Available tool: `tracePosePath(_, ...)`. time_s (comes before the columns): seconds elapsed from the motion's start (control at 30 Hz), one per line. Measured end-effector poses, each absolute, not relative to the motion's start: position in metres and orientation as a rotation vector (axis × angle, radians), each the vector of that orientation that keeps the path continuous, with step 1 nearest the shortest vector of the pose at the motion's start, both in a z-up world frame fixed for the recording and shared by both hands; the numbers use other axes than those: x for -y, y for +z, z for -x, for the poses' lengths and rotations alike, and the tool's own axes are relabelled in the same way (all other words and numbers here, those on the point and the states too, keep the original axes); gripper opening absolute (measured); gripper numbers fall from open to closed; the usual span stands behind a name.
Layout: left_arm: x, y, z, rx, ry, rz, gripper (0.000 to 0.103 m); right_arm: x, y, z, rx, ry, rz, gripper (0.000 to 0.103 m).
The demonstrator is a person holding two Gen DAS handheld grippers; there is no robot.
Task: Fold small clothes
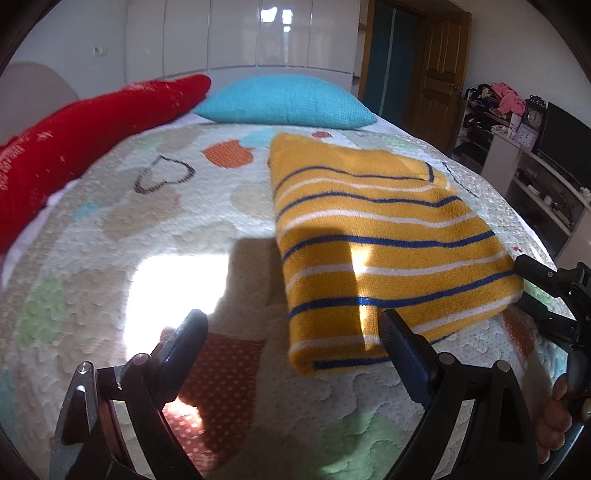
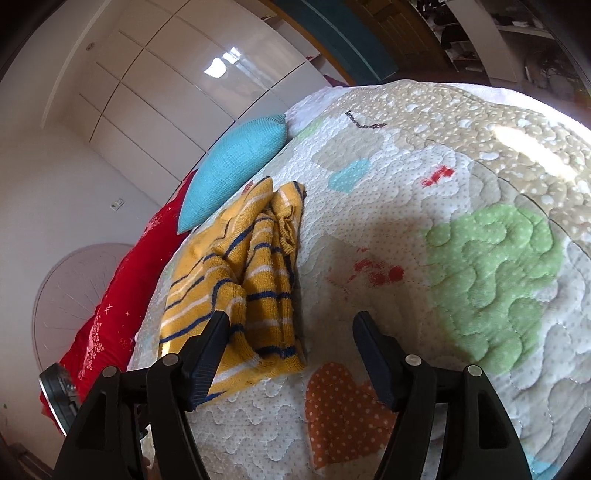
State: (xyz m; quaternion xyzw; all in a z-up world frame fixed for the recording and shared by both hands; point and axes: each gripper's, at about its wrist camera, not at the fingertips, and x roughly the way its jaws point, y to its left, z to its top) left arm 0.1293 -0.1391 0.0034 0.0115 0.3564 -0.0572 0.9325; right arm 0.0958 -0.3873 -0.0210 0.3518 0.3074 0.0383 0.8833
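Note:
A yellow knit garment [image 1: 376, 229] with blue and white stripes lies folded flat on the quilted bedspread [image 1: 155, 229]. My left gripper [image 1: 291, 325] is open and empty, just in front of the garment's near edge, its right finger beside the near corner. In the right wrist view the same garment [image 2: 236, 280] shows its stacked folded layers from the side. My right gripper [image 2: 290, 321] is open and empty, its left finger in front of the garment's near corner. The right gripper also shows at the right edge of the left wrist view [image 1: 546, 280].
A red pillow [image 1: 74, 140] and a turquoise pillow [image 1: 284, 99] lie at the head of the bed. White wardrobe doors [image 1: 240, 33] stand behind. A wooden door [image 1: 439, 74] and shelves [image 1: 535, 155] are to the right of the bed.

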Motion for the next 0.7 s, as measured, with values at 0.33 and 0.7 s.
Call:
tracePosePath(0.33,0.102,0.083,-0.045,-0.285,0.179,-0.051,0.103,0.352,0.003,-0.078,-0.629,-0.078,-0.503,0.079)
tracePosePath(0.7,0.092,0.064,-0.041,-0.54,0.089,-0.043,0.103,0.284,0.013,-0.055,-0.686,-0.126,-0.2,0.085)
